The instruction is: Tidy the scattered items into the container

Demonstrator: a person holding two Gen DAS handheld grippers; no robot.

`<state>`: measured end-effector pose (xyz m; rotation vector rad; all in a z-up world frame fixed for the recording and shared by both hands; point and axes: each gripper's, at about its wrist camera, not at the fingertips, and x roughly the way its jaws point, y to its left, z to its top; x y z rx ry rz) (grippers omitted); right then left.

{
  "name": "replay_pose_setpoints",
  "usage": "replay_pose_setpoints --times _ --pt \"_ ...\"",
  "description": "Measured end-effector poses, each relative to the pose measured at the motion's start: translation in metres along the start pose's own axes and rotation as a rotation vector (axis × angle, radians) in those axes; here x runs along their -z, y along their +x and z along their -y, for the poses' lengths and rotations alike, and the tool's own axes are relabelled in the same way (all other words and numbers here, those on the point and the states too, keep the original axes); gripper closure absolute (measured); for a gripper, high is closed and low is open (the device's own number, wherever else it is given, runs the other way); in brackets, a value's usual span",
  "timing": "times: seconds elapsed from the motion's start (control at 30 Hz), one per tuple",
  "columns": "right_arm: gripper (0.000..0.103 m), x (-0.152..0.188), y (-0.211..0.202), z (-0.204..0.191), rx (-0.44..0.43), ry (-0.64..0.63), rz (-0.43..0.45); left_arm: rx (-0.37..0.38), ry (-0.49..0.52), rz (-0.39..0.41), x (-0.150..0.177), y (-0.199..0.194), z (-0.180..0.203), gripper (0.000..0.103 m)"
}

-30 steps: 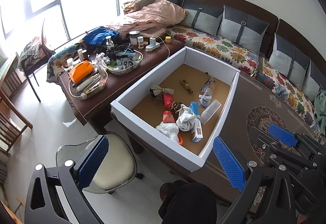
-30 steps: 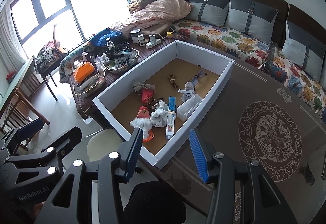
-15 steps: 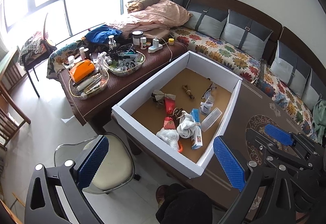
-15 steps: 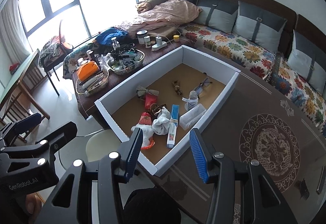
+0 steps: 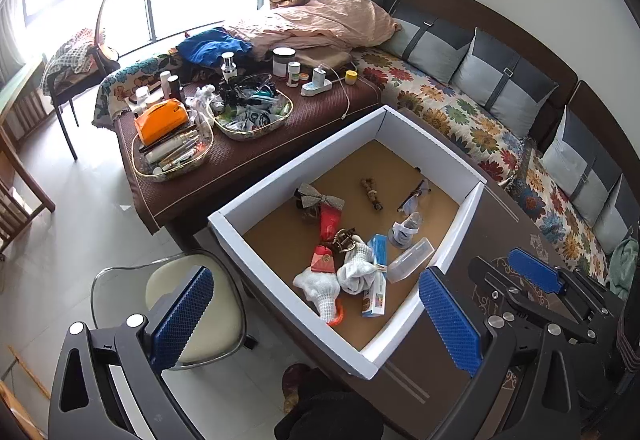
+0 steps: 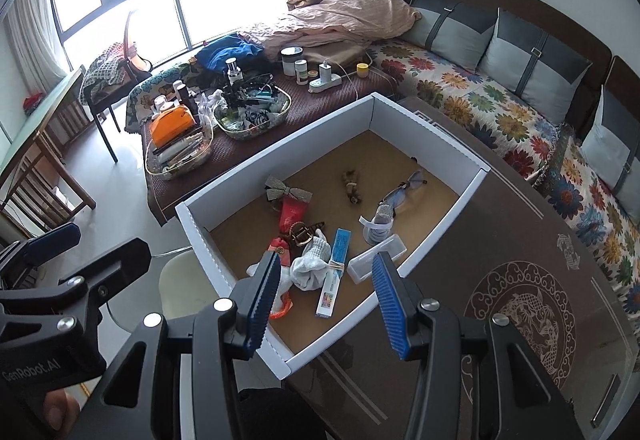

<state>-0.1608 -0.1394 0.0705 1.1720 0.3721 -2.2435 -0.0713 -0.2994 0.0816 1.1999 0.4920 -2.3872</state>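
- Two hand-held grippers hover above a dark table (image 6: pixel 520 240), both looking down into a white box (image 5: pixel 280 176) with a brown floor.
- The left gripper (image 5: pixel 316 314) has its blue-padded fingers (image 5: pixel 182 314) wide apart and holds nothing; the box lies ahead of them, its near corner between the two tips.
- The right gripper (image 6: pixel 326 300) also has its fingers (image 6: pixel 388 300) apart and empty, though spread less widely. The box's near end sits just beyond and below the tips.
- Over the last second both views have pulled up and back: the box looks a little smaller and farther from the fingers, and more floor shows on the left.
- Nothing inside the box has shifted in that time.
- The box holds the gathered items: white socks (image 6: pixel 312 268) straight ahead of the right fingers, a blue-and-white carton (image 6: pixel 334 272) touching them, a clear case (image 6: pixel 376 256) by the right fingertip.
- Farther in lie a red pouch (image 5: pixel 330 220), a bow (image 5: pixel 318 200), glasses (image 6: pixel 404 188) and a small brown trinket (image 5: pixel 371 194).
- No loose item shows on the table beside the box.
- A side table (image 5: pixel 248 160) beyond the box carries trays of clutter, well apart from either gripper.
- The retreat with empty fingers suggests the tidying is finished or nearly so.
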Motion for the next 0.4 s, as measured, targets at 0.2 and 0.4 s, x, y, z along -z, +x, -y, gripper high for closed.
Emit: replay_pose_setpoints --times 0.2,0.4 --pt "0.054 -0.005 0.011 0.01 0.015 0.014 -0.008 0.065 0.005 -0.014 -0.006 0.011 0.005 0.0" --pt "0.054 -0.007 0.016 0.018 0.021 0.033 -0.009 0.052 -0.018 0.029 -0.005 0.009 0.004 0.0"
